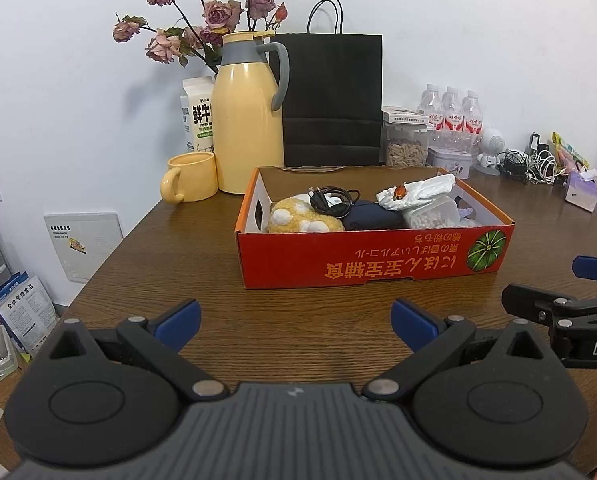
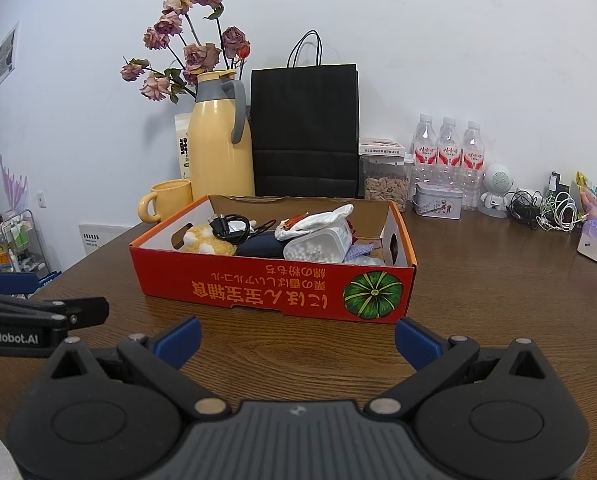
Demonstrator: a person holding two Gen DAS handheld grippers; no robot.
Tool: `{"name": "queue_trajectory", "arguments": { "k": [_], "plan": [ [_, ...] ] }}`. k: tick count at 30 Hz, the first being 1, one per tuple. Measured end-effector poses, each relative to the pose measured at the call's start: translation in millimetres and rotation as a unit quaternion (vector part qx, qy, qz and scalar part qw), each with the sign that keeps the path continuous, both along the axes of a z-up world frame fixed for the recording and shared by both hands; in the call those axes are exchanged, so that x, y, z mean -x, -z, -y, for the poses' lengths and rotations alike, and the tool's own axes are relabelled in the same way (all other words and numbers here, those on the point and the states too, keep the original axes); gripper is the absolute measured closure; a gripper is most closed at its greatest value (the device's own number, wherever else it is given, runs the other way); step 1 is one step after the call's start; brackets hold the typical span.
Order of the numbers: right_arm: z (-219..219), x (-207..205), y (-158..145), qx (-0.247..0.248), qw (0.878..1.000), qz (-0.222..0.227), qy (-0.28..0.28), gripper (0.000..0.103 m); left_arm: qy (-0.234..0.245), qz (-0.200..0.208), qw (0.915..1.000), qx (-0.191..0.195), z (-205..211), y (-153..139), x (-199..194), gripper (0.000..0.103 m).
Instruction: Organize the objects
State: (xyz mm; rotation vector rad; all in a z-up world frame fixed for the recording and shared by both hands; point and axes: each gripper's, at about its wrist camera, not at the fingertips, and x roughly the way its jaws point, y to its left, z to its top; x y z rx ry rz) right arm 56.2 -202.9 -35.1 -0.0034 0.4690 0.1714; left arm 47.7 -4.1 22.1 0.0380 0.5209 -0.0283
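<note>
A red cardboard box (image 1: pixel 374 254) (image 2: pixel 274 288) stands on the wooden table ahead of both grippers. It holds a yellow plush toy (image 1: pixel 304 216) (image 2: pixel 206 240), a black cable (image 1: pixel 332 200) (image 2: pixel 228 226), a dark blue bundle (image 1: pixel 372 216) (image 2: pixel 258 246), a clear tub of white beads (image 1: pixel 434 214) (image 2: pixel 318 246) and a crumpled white wrapper (image 1: pixel 418 190) (image 2: pixel 318 218). My left gripper (image 1: pixel 296 322) is open and empty, short of the box. My right gripper (image 2: pixel 298 340) is open and empty too, near the box's front wall. Each gripper shows at the edge of the other's view.
Behind the box stand a yellow jug (image 1: pixel 248 116) (image 2: pixel 220 144), a yellow mug (image 1: pixel 190 176) (image 2: pixel 166 200), a milk carton (image 1: pixel 196 114), dried roses, a black paper bag (image 1: pixel 332 100) (image 2: pixel 304 130), a seed jar (image 2: pixel 386 180), water bottles (image 2: pixel 448 148), a tin, a white speaker and tangled cables (image 2: pixel 546 208). The table's left edge (image 1: pixel 98 268) is close.
</note>
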Motion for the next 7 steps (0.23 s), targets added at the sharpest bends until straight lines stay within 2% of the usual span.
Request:
{"name": "queue_trajectory", "arguments": {
  "k": [7],
  "plan": [
    [-0.3,-3.4,2.6,0.0,1.0,-0.003,-0.001,0.0,0.005,0.002,1.0,0.003,0.2,2.3,-0.9,0.0]
  ]
}}
